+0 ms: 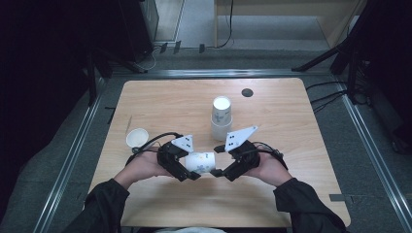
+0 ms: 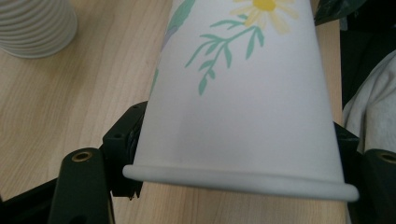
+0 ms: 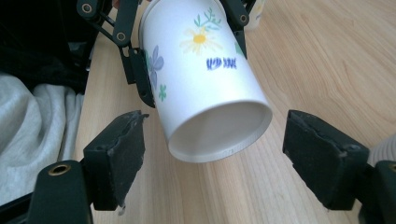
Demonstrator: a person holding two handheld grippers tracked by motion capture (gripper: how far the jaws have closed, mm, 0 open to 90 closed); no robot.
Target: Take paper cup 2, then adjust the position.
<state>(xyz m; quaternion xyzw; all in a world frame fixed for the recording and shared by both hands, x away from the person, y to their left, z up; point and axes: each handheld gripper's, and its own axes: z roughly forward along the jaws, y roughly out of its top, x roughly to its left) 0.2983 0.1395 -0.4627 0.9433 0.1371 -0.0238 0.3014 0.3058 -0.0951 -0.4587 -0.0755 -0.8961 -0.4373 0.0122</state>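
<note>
Your left gripper [image 1: 188,171] is clamped on the flowered paper cup [image 1: 200,162], its jaws pressing the cup's sides just above the rolled rim, as the left gripper view shows [image 2: 243,116]. You hold the cup on its side over the near middle of the table [image 1: 291,145], its base pointing right toward your right gripper [image 1: 219,160]. That gripper's jaws stand wide, one pad on each side of the cup's base and neither touching it; in the right gripper view the base [image 3: 219,135] hangs between them with a clear gap at both pads. Other things stand around the cup, none of them between your grippers and it. Just beyond your hands, toward the far side, a stack of cups [image 1: 221,119] stands upright, a flowered one set in a ribbed white one; it is near the right gripper's grey plate but apart from it. To the left, close to your left gripper's cable, a single white cup [image 1: 137,138] stands open end up. A small dark round disc [image 1: 247,92] lies at the far edge of the table, well apart from everything. A white cloth [image 3: 37,140] lies at the near edge, under your arms.
</note>
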